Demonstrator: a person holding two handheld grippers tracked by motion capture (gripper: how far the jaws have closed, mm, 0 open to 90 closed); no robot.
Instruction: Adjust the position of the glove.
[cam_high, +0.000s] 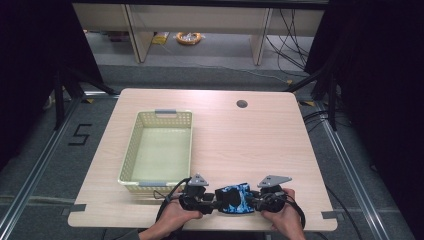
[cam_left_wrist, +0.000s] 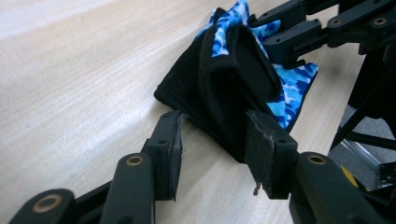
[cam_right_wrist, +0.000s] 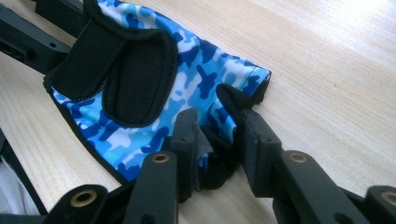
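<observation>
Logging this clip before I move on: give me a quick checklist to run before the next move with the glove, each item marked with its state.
1. Right gripper pinching the blue camouflage glove edge: ok.
2. Left gripper closed on glove: not ok, jaws apart around its black edge.
3. Glove still on the table: ok.
4. Basket empty and upright: ok.
5. Path from glove to basket unobstructed: ok.
6. Grip firmness: cannot tell.
</observation>
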